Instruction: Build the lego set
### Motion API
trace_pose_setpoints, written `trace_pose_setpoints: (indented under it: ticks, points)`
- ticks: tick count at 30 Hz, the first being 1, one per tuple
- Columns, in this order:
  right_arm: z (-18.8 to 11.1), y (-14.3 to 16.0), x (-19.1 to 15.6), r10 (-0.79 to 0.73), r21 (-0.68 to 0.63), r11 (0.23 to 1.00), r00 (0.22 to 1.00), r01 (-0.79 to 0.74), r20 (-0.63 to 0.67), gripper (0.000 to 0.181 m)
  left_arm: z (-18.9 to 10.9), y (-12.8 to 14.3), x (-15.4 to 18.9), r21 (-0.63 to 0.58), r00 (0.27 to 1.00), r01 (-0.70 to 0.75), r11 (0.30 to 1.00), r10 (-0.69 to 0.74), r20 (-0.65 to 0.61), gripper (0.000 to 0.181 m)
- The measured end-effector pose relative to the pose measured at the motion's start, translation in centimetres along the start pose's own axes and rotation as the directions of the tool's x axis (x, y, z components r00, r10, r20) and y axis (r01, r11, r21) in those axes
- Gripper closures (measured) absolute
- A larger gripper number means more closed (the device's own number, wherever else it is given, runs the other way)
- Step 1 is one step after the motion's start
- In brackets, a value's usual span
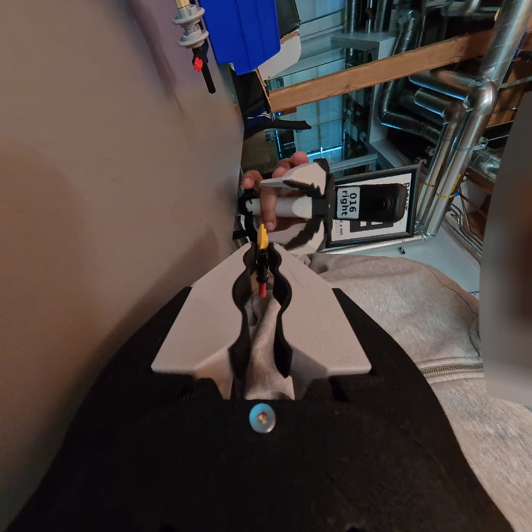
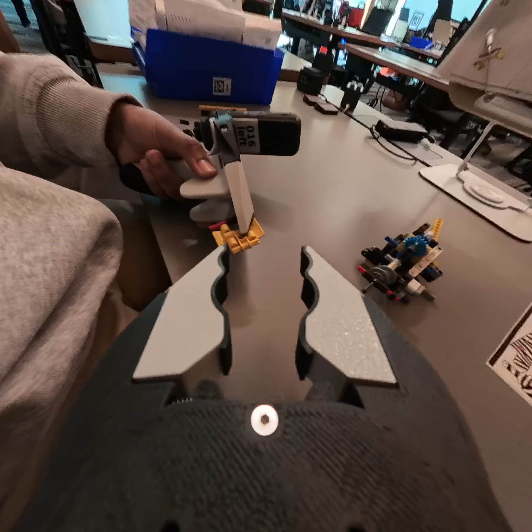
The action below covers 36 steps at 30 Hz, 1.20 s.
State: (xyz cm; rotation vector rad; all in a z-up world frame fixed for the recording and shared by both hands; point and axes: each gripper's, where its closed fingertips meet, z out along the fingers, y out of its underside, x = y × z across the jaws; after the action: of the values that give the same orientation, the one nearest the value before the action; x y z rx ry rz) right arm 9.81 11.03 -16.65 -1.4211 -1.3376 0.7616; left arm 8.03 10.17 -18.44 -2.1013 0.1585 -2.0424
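My left gripper (image 1: 262, 253) is shut on a small lego piece (image 1: 262, 260) made of a yellow part, a black pin and a red axle end. In the right wrist view the same gripper (image 2: 244, 227) holds this yellow piece (image 2: 239, 234) just above the grey table (image 2: 331, 187). My right gripper (image 2: 263, 259) is open and empty, its fingers spread just in front of the yellow piece. It also shows in the left wrist view (image 1: 250, 201), held in a hand. The partly built lego model (image 2: 400, 264), black, yellow, blue and white, sits on the table to the right.
A blue bin (image 2: 210, 66) stands at the back of the table, with loose small lego parts (image 2: 187, 126) near it. A monitor stand base (image 2: 472, 195) lies at the right, an instruction sheet (image 2: 515, 362) at the right edge. A grey sleeve (image 2: 51, 230) fills the left. The tips of both grippers are at nearly the same place.
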Motion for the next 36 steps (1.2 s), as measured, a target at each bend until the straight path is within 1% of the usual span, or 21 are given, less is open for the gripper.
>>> trace_pose_setpoints:
  ticks: [1, 3, 5, 10, 13, 17, 31, 36]
  points:
    - [-0.1, -0.4, -0.1, 0.003, 0.023, 1.000, 1.000, -0.003, 0.003, 0.128, 0.0, 0.0, 0.0, -0.003, 1.000, -0.001, 1.000, 0.001, 0.001, 0.176]
    - [-0.3, -0.9, 0.2, 0.010, 0.049, 0.999, 1.000, -0.009, -0.013, 0.121, 0.1, 0.1, -0.1, -0.004, 1.000, -0.004, 1.000, 0.004, 0.006, 0.176]
    - [-0.3, -0.7, 0.8, 0.009, 0.044, 0.999, 0.999, -0.007, -0.051, 0.111, 0.1, 0.1, -0.1, -0.004, 1.000, -0.005, 1.000, 0.005, 0.007, 0.177]
    - [-0.4, -0.3, 2.0, 0.050, 0.039, 0.998, 0.994, -0.047, -0.092, 0.103, 0.0, 0.0, 0.0, 0.001, 1.000, 0.004, 1.000, -0.004, -0.006, 0.177]
    - [-0.6, -0.5, 2.1, 0.086, 0.065, 0.995, 0.993, -0.081, -0.078, 0.105, 0.0, 0.0, 0.0, -0.002, 1.000, 0.002, 1.000, -0.002, -0.007, 0.177]
    - [-0.6, -0.4, 2.2, 0.121, 0.065, 0.991, 0.991, -0.117, -0.062, 0.105, 0.1, 0.0, 0.0, -0.001, 1.000, -0.002, 1.000, 0.002, -0.002, 0.177]
    - [-0.5, 0.1, 3.0, 0.136, 0.046, 0.990, 0.986, -0.132, -0.101, 0.104, 0.0, -0.4, -0.1, 0.019, 1.000, -0.005, 1.000, 0.005, 0.004, 0.177]
    - [-0.6, 0.2, 3.1, 0.127, 0.040, 0.992, 0.985, -0.123, -0.116, 0.104, 0.1, -0.6, -0.4, 0.034, 0.999, -0.032, 0.999, 0.031, 0.044, 0.177]
